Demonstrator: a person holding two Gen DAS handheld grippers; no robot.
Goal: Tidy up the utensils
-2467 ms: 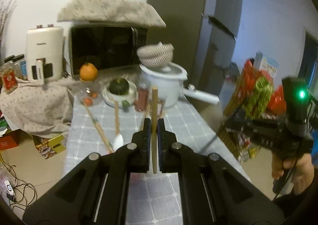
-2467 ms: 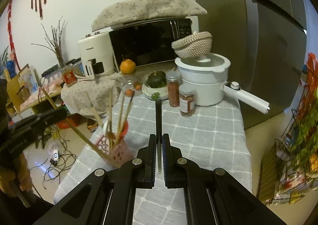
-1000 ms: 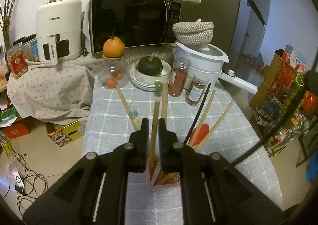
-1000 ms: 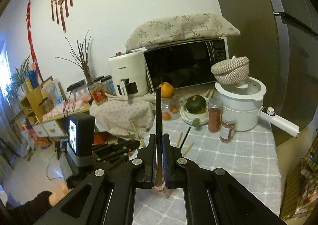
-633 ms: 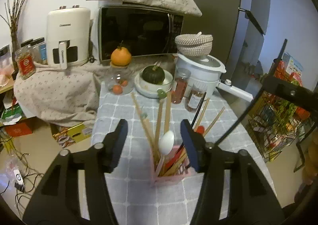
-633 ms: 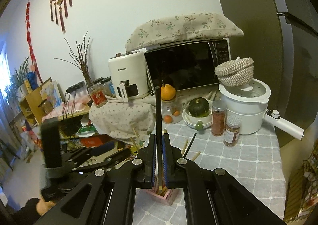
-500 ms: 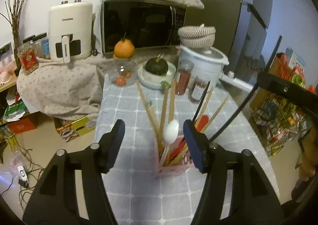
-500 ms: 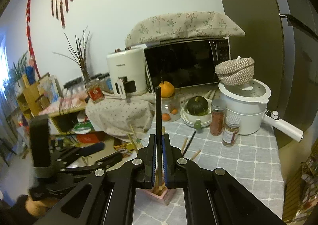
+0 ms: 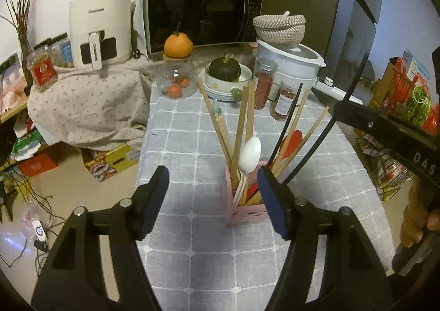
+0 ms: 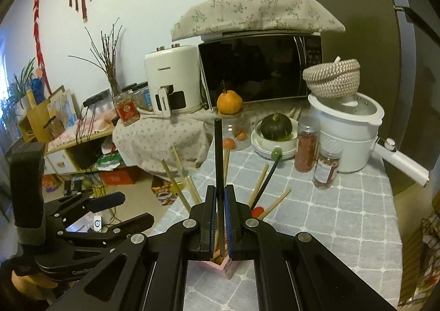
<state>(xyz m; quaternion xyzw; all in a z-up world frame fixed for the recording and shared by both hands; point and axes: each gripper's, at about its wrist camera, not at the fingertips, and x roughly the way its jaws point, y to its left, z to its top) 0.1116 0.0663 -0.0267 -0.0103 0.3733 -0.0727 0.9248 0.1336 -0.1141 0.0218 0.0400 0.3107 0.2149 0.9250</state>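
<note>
The left gripper (image 9: 211, 181) has its fingers (image 9: 154, 187) spread wide, just having opened, with nothing pressed between them; the pink utensil holder (image 9: 249, 213) sits on the grey checked tabletop (image 9: 178, 143) right ahead, partly behind the right-hand finger; out of it fan several wooden chopsticks (image 9: 242, 121), a white spoon (image 9: 249, 151), a red spatula (image 9: 291, 140) and a black chopstick (image 9: 286, 126); and here comes the right gripper (image 10: 218, 217), fingers (image 10: 210, 217) clamped tight on a second black chopstick (image 10: 218, 154), which stands nearly upright between the pads, its lower end down at the holder's mouth (image 10: 220, 258); from the left wrist view that same stick (image 9: 324, 132) slants in from the upper right, its tip reaching the holder's rim; whether it is already inside cannot be told; a hand (image 9: 418, 214) grips the right tool's handle at the frame's edge.

At the back of the tabletop stand a green squash in stacked white bowls (image 9: 228, 77), two spice jars (image 9: 264, 82), a white electric pot (image 9: 291, 63) with a woven basket (image 9: 279, 27) on its lid, and a glass jar topped by an orange (image 9: 178, 44); behind them a microwave (image 9: 200, 11) under a floral cloth, and a white air fryer (image 9: 100, 27) on a draped side table.
</note>
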